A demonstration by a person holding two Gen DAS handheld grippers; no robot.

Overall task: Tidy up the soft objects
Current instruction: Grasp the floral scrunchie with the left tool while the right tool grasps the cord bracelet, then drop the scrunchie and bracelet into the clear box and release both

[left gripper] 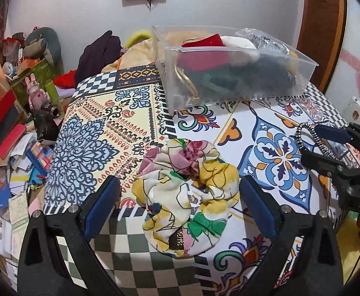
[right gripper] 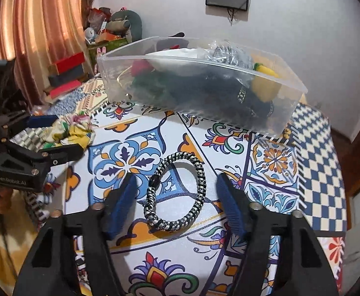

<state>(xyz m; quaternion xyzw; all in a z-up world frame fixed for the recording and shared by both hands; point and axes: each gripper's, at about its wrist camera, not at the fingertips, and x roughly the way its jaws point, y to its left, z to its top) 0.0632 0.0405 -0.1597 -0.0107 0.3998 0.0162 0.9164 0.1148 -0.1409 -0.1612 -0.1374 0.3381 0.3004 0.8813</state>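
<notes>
A floral fabric scrunchie [left gripper: 184, 192] lies on the patterned tablecloth between the open fingers of my left gripper [left gripper: 178, 197]; it also shows in the right wrist view [right gripper: 69, 130]. A black-and-white braided ring [right gripper: 177, 192] lies flat between the open fingers of my right gripper [right gripper: 176, 197]. The ring shows partly in the left wrist view [left gripper: 310, 138], beside my right gripper [left gripper: 313, 145]. My left gripper shows at the left of the right wrist view [right gripper: 56, 135]. A clear plastic bin [left gripper: 170, 79] [right gripper: 288, 113] at the back holds several soft items in red, white, dark green and yellow.
The table [left gripper: 120, 128] ends at a checkered border on the left. Beyond it lie piled books and papers [left gripper: 19, 162], toys [left gripper: 37, 93] and clothes [left gripper: 98, 54]. A curtain [right gripper: 44, 24] hangs at the left. A checkered cloth edge [right gripper: 320, 167] lies at the right.
</notes>
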